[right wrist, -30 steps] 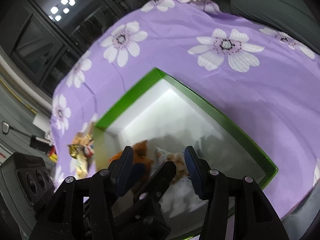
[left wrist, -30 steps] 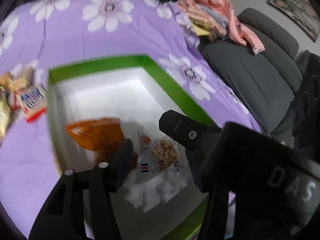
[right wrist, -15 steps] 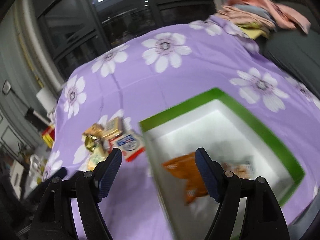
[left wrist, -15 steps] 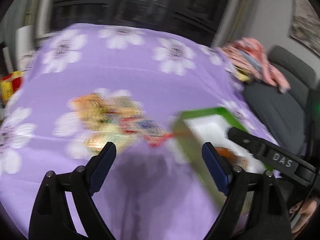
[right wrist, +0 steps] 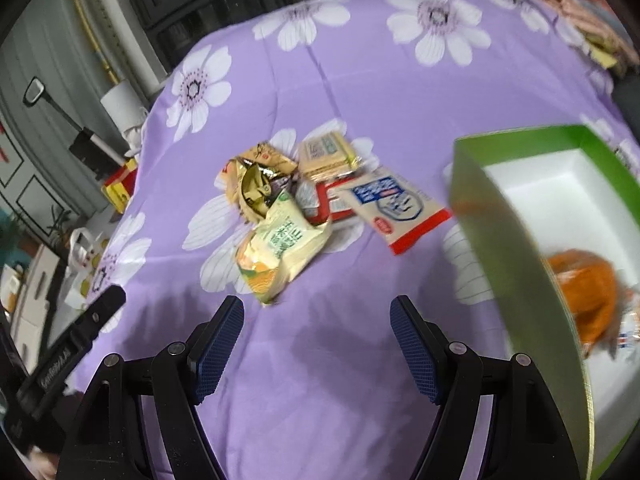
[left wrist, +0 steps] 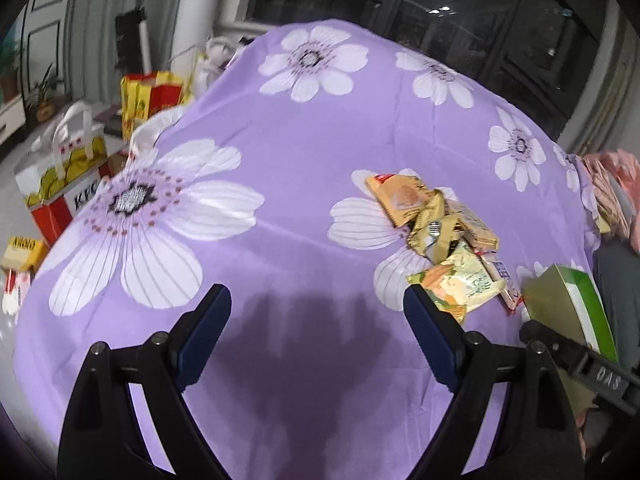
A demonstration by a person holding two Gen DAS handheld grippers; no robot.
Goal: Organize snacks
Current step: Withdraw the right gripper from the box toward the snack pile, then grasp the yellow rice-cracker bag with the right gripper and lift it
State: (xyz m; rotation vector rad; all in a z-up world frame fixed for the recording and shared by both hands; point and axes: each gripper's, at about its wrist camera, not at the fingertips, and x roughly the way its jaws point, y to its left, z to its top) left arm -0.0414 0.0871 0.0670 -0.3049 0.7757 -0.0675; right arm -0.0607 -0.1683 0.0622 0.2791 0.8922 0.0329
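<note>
Loose snack packets point(right wrist: 296, 200) lie on purple cloth point(right wrist: 360, 80) beside green box point(right wrist: 520, 216).

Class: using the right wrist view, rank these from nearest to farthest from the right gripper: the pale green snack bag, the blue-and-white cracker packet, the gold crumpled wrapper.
From the right gripper:
1. Pale green snack bag, just ahead, slightly left.
2. Blue-and-white cracker packet, ahead, right, beside the green box.
3. Gold crumpled wrapper, behind the bag, left.
</note>
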